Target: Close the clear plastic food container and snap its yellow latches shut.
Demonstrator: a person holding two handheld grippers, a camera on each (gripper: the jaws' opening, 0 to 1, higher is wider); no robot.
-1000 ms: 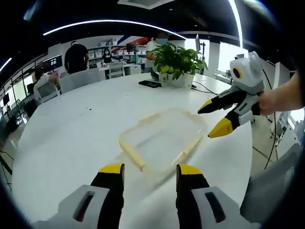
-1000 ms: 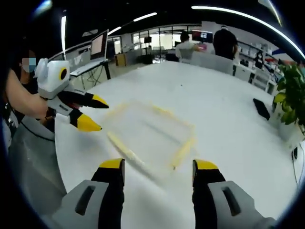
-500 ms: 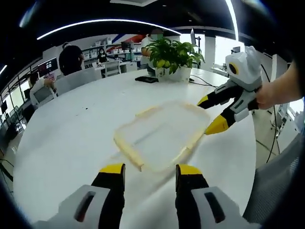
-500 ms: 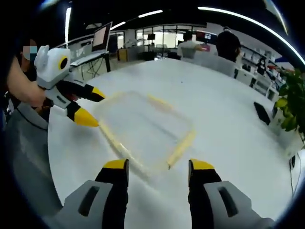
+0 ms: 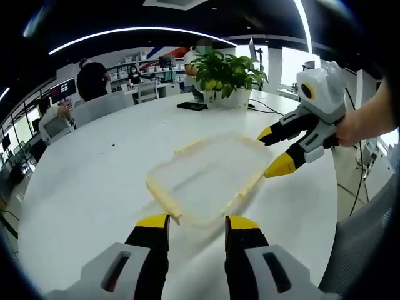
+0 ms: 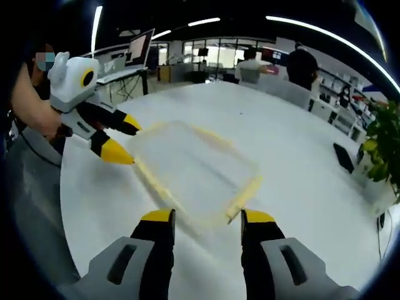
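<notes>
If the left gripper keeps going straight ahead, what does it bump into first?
Probably the clear container, at its near yellow latch just past the left gripper. Depth is hard to judge.

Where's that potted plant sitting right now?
In the left gripper view, the potted plant stands at the white table's far edge, beyond the clear container, beside a dark phone.

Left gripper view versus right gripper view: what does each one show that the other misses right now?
Left gripper view: the right claw at the container's far right corner, a potted plant with cables beside it, and the left claw open in the foreground.

Right gripper view: the left claw at the container's left edge, a monitor on a desk behind, and the right claw open below.

Shared: the clear container with yellow latches on the white table, a dark phone, and seated people.
</notes>
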